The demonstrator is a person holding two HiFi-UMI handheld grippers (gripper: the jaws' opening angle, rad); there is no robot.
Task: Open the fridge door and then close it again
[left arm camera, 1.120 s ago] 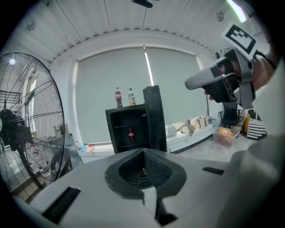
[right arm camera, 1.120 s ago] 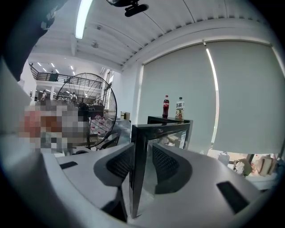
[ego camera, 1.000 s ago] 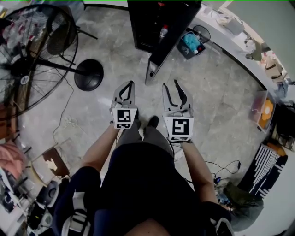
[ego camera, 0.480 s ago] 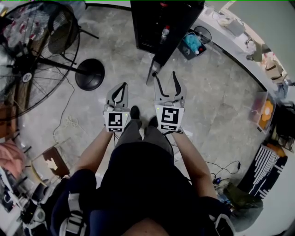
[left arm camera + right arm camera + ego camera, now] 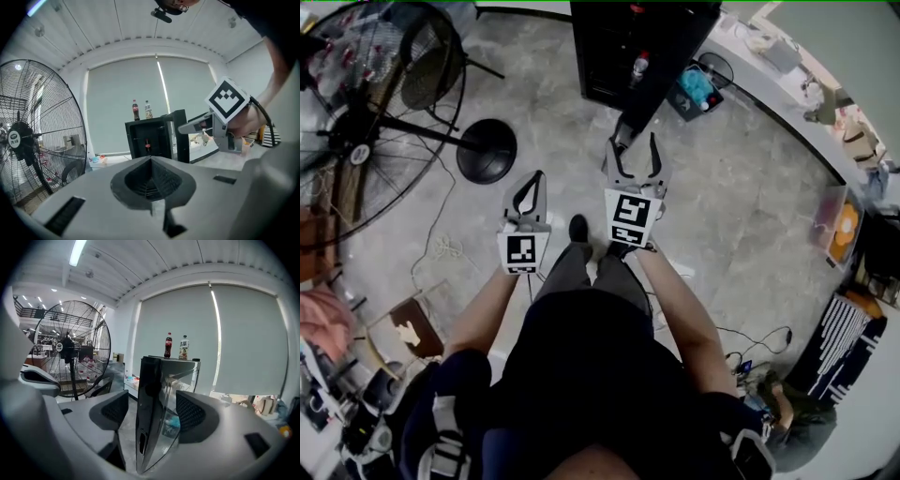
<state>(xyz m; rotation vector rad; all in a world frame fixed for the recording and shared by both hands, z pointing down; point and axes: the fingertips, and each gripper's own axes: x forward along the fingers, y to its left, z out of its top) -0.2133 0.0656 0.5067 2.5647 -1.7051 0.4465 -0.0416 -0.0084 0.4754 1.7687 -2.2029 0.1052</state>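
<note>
Now the right gripper (image 5: pixel 634 150), jaws just spread wide, has advanced to straddle the edge of the open fridge door (image 5: pixel 149 413) without gripping it. The left gripper (image 5: pixel 534 183) is clenched and empty. Closing looks next.

The left claw (image 5: pixel 538 178) is held left of centre in the head view, jaws pressed together, nothing gripped. The right claw (image 5: pixel 633 142) is held higher in frame, jaws just opened wide, the fridge door (image 5: pixel 149 413) edge between them, not clamped. Both forearms are outstretched.
</note>
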